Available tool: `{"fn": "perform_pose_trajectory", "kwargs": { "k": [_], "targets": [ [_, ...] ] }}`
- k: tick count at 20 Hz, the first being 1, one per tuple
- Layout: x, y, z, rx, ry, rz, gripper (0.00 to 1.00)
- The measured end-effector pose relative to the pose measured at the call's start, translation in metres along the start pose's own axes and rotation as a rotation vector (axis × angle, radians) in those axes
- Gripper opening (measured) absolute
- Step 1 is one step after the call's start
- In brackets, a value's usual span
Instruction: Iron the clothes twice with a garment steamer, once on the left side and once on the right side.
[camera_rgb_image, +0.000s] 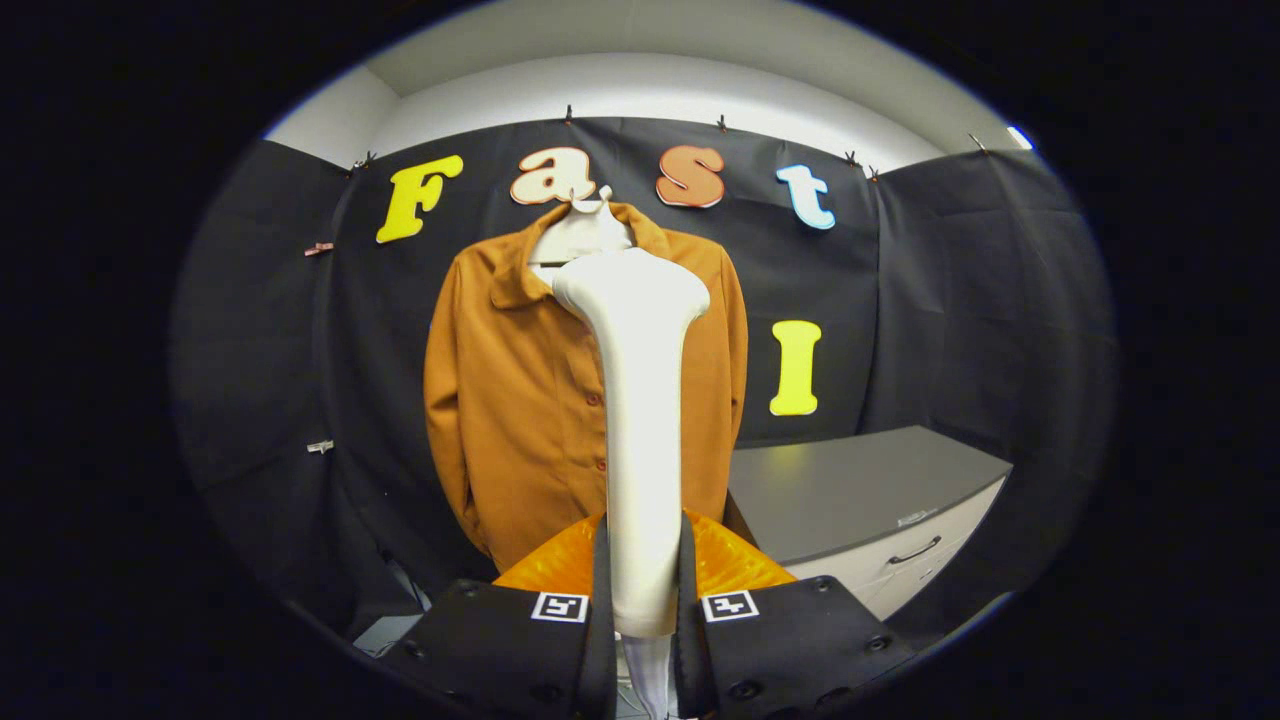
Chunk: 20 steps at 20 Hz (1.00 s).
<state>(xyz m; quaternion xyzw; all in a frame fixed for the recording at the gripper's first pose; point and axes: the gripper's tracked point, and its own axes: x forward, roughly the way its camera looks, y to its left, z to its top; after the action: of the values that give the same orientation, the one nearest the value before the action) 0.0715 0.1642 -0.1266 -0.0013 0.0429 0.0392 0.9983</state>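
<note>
An orange-brown button-up shirt (515, 400) hangs on a pale hanger (580, 235) against the black cloth wall, straight ahead of me. My gripper (643, 600) is shut on the handle of a white garment steamer (640, 400). The steamer stands upright between the fingers. Its wide head (630, 285) sits at the shirt's collar height, just right of the placket; I cannot tell whether it touches the cloth. The steamer hides the middle strip of the shirt. A white cord hangs from the handle's base below the fingers.
A grey-topped cabinet (860, 480) with white drawers and a dark handle (915, 550) stands to the right of the shirt, lower down. Black cloth walls close in the booth on both sides. An orange rounded part (735, 565) shows just behind the fingers.
</note>
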Motion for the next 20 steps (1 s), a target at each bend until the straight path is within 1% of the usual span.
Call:
{"fn": "perform_pose_trajectory", "kwargs": {
  "k": [3, 6, 11, 14, 20],
  "targets": [
    [-0.001, 0.023, 0.024, -0.02, -0.053, 0.014, 0.27],
    [0.007, 0.048, 0.032, -0.045, -0.077, 0.033, 0.27],
    [0.033, 0.087, 0.024, -0.069, -0.073, 0.069, 0.27],
    [0.053, 0.102, 0.018, -0.091, -0.07, 0.078, 0.27],
    [0.097, 0.109, 0.002, -0.139, -0.069, 0.048, 0.27]
  ]
}}
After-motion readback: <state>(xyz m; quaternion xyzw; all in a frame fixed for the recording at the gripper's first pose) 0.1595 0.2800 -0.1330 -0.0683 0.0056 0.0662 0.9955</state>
